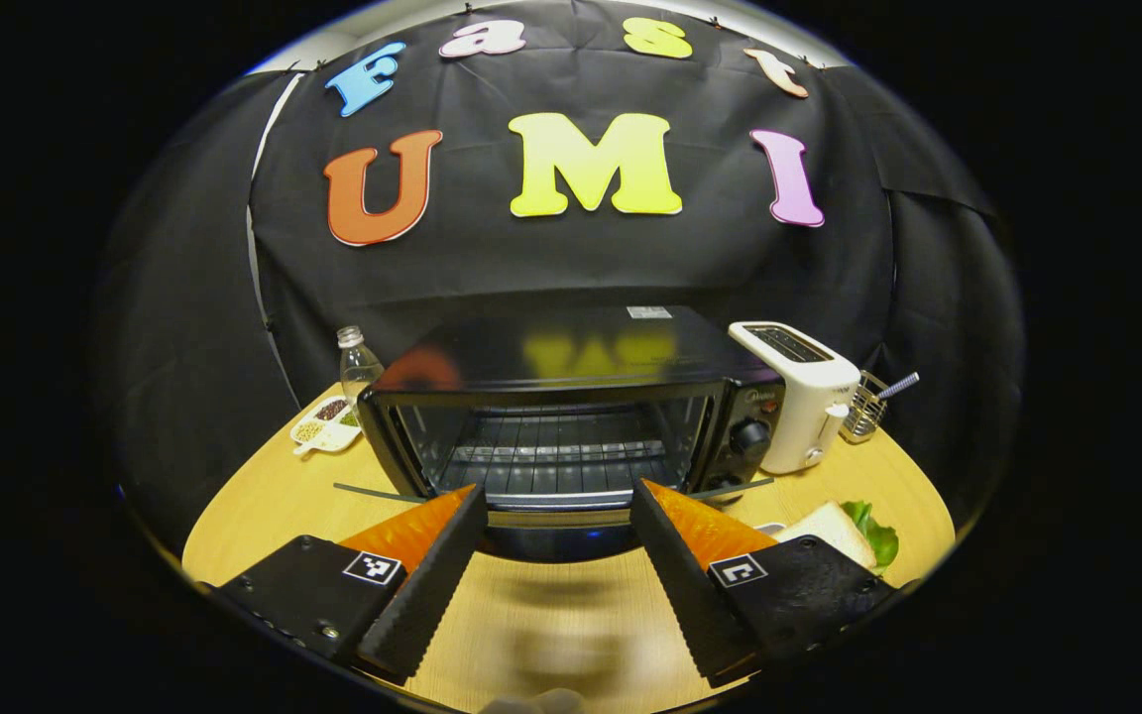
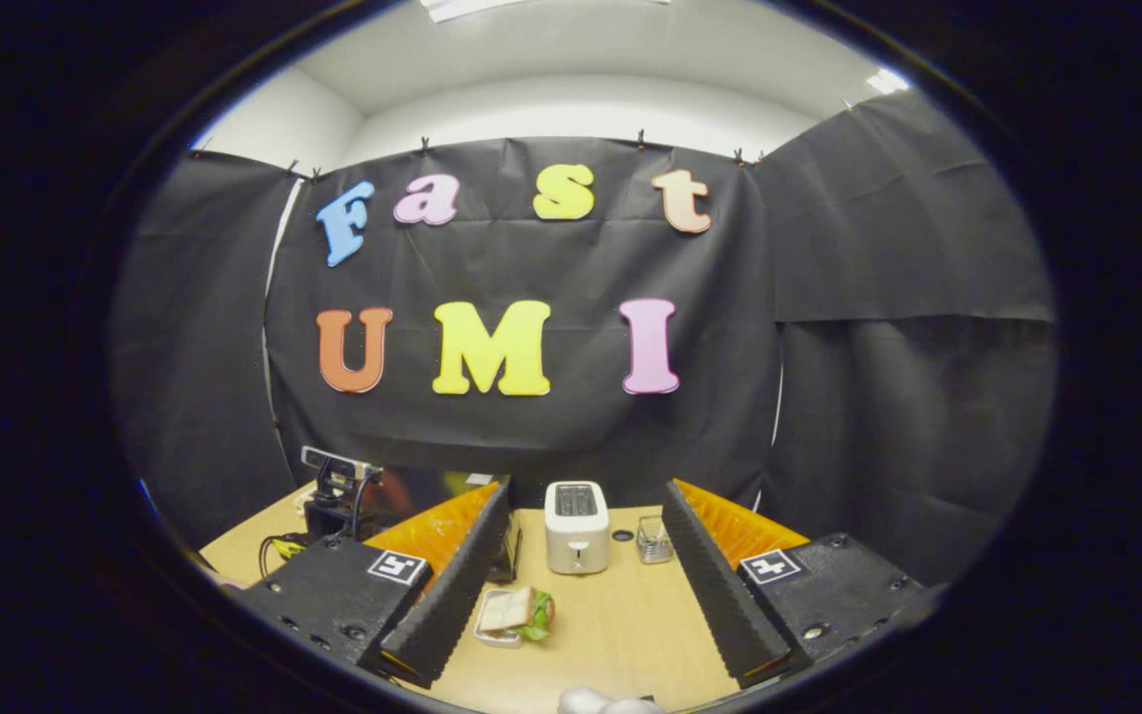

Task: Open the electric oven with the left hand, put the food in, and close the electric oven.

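In the left gripper view the left gripper (image 1: 556, 516) stands wide apart and holds nothing, its fingers framing the electric oven (image 1: 571, 416) straight ahead at twelve o'clock. The oven door (image 1: 551, 518) appears to be dropped open toward the camera, its long axis running from nine to three, with the wire rack (image 1: 551, 456) bare inside. The sandwich (image 1: 844, 531) lies at about four o'clock from this gripper, just past its right-hand finger, on the wooden table (image 1: 264, 506). A white toaster (image 1: 804, 397) stands at two o'clock beside the oven. In the right gripper view the right gripper (image 2: 581, 550) is likewise spread wide and empty. The sandwich (image 2: 516, 610) sits low between its fingers, close against the left-hand one, near seven o'clock from the midpoint, with the toaster (image 2: 576, 540) farther off at twelve. The right gripper looks the nearer and better lined up, so I judge the pick falls to it, then a swing toward ten o'clock to reach the oven.
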Tool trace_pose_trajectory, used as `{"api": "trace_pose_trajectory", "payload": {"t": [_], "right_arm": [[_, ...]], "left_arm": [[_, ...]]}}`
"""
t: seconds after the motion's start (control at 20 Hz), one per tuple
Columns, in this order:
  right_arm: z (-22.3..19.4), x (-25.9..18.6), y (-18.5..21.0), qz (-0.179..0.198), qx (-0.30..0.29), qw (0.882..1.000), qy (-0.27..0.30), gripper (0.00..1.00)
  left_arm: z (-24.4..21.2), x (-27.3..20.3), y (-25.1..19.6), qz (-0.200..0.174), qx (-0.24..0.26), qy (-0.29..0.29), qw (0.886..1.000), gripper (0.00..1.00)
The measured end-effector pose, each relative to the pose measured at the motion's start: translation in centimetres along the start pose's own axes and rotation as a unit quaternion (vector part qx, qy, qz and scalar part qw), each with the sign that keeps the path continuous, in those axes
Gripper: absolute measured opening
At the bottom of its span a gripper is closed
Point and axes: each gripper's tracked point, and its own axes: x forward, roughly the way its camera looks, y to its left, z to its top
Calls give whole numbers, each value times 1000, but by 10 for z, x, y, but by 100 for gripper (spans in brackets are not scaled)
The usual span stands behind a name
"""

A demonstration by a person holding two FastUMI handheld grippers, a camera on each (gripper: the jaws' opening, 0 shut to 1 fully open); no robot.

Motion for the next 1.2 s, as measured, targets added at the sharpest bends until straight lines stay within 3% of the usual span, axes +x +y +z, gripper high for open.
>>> {"api": "trace_pose_trajectory", "payload": {"t": [0.15,0.2,0.25,0.4,0.45,0.5,1.2], "right_arm": [[-6,-3,0,5,13,1000,9,100],[-10,-2,-1,3,16,1000,14,92],[-11,-4,-3,3,19,1000,15,100],[-15,-6,-5,0,22,1000,20,100],[-17,-6,-6,-1,22,1000,22,92],[-19,-7,-6,-1,23,1000,22,100],[-36,-7,-5,-4,-7,999,38,100]], "left_arm": [[-24,-12,-1,-1,-5,17,1000,97],[-32,-14,-3,-2,-6,23,1000,97],[-39,-17,-3,-3,-6,28,1000,97],[-55,-21,-5,-8,-7,39,999,97],[-58,-21,-5,-9,-7,42,999,97],[-61,-21,-5,-9,-7,44,999,97],[-145,-9,-11,-13,-25,156,987,95]]}}
